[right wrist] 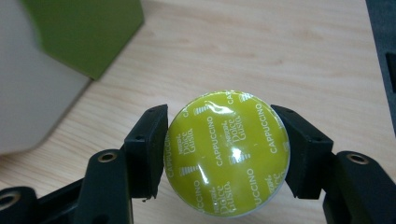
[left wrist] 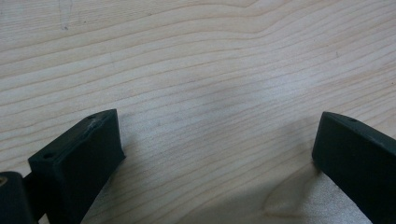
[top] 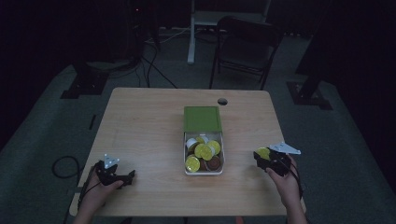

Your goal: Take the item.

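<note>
- Right gripper (right wrist: 226,154) clenched on a yellow-green coffee capsule (right wrist: 227,154); jaws press its two sides, foil lid reading "Cappuccino" faces the right gripper view.
- In high view, right gripper (top: 259,155) holds the capsule (top: 264,152) near the desk's right edge, towards the near side, just right of the box.
- Cannot tell whether the capsule touches the desk (top: 144,126) or sits above it.
- White box (top: 203,171) sits mid-desk, slightly right of centre; its green lid (top: 201,119) lies at the far end, towards the far edge.
- Box holds several capsules (top: 202,154): mostly yellow-green, one brown at the near right corner, some white.
- In right gripper view, the green lid (right wrist: 88,32) and white box wall (right wrist: 32,93) lie upper left, apart from the held capsule.
- Left gripper (top: 131,175) rests near the desk's near left corner, well apart from the box.
- Left gripper (left wrist: 219,149) released: jaws wide apart, bare wood grain between them.
- Small round hole (top: 222,101) near the far edge.
</note>
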Demonstrator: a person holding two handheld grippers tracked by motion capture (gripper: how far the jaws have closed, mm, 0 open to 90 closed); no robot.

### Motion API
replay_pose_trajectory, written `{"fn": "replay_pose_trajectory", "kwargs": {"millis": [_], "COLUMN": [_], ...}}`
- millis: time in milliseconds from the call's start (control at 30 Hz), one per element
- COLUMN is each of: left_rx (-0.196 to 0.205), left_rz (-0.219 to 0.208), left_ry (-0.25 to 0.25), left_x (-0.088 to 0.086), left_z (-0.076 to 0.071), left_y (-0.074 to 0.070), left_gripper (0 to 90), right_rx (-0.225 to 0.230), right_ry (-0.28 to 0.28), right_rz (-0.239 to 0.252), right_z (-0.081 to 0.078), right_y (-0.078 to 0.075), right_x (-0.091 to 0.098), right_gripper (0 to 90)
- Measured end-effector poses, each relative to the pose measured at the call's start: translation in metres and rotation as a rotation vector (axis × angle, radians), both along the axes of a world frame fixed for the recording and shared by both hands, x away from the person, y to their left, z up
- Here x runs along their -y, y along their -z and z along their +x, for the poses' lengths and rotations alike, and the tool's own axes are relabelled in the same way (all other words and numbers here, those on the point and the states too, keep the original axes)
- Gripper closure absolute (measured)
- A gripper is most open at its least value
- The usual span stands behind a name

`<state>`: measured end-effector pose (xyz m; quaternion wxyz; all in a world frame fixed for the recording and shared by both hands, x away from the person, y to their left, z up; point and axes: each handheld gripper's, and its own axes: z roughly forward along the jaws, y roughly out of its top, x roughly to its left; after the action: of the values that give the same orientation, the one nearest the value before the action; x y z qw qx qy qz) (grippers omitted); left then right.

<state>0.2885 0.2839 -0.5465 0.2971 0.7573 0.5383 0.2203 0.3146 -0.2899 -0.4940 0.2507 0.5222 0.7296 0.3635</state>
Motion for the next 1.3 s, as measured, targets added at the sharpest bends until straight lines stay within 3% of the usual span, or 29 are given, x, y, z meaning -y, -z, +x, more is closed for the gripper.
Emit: {"fn": "replay_pose_trajectory", "kwargs": {"millis": [300, 733, 933, 1200, 1300], "left_rx": [0.0, 0.0, 0.0, 0.0, 0.0], "left_rz": [0.0, 0.0, 0.0, 0.0, 0.0], "left_ry": [0.0, 0.0, 0.0, 0.0, 0.0], "left_x": [0.0, 0.0, 0.0, 0.0, 0.0], "left_z": [0.0, 0.0, 0.0, 0.0, 0.0], "left_y": [0.0, 0.0, 0.0, 0.0, 0.0], "left_gripper": [1.8, 1.8, 1.8, 1.8, 1.8], "right_rx": [-0.052, -0.105, -0.104, -0.124, -0.11], "right_ry": [0.029, 0.058, 0.069, 0.061, 0.06], "right_rz": [-0.029, -0.025, -0.007, 0.009, 0.011], "right_z": [0.001, 0.002, 0.002, 0.003, 0.004], "right_y": [0.021, 0.038, 0.039, 0.035, 0.03], "right_x": [0.011, 0.025, 0.028, 0.026, 0.025], "right_gripper": [39.8, 39.6, 39.2, 26.3, 24.2]}}
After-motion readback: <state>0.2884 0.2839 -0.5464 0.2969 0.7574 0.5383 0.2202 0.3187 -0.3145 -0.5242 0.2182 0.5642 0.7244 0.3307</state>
